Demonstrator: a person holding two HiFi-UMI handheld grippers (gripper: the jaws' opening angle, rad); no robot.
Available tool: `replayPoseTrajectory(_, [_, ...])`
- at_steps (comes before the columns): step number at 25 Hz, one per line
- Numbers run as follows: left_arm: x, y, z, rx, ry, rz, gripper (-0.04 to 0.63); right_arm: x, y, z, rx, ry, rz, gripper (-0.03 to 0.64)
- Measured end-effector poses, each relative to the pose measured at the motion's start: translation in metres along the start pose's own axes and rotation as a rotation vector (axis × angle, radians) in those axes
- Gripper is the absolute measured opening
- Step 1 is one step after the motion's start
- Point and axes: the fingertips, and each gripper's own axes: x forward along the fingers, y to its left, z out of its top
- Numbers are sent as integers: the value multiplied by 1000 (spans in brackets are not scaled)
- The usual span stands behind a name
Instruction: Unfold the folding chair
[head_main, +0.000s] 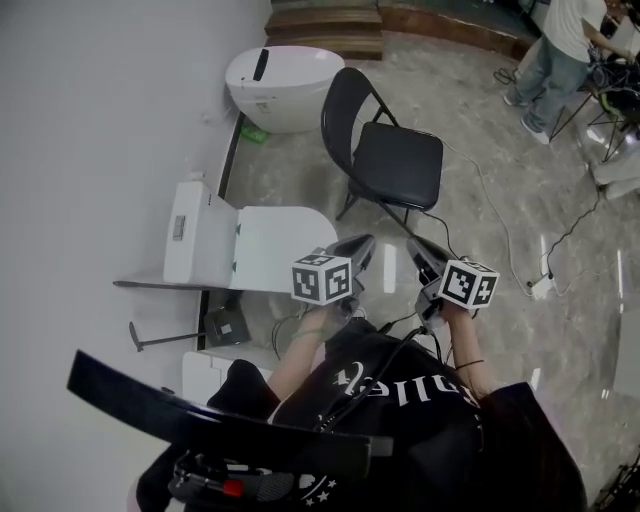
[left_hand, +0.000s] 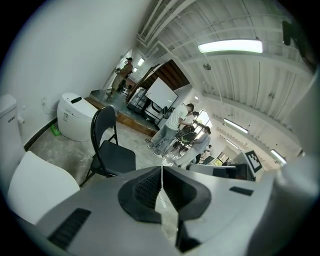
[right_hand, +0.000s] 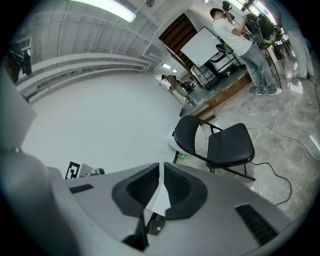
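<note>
The folding chair (head_main: 392, 160) already stands open on the floor, well ahead — left tool (head_main: 362, 245) and right tool (head_main: 416, 247) both closed, empty, about equally near.

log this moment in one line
folding chair: unfolded, standing | left gripper: shut, empty | right gripper: shut, empty | both apart from chair

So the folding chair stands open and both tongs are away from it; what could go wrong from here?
1. Cables lie on the floor by the legs of the chair; dragging the chair or stepping forward might snag them.
2. The left tongs and right tongs are shut and empty, so a nudge with them could slip off the frame.
</note>
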Motion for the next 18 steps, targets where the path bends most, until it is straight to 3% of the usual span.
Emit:
replayPoseTrajectory(5, [20,-26,-11,-19,1,-7,12,-30,-8,-1,-41,6,-7,40])
replayPoseTrajectory(18, [39,-87,-36,35,-22,56,12,-84,-42,8,-60,-23,16,40])
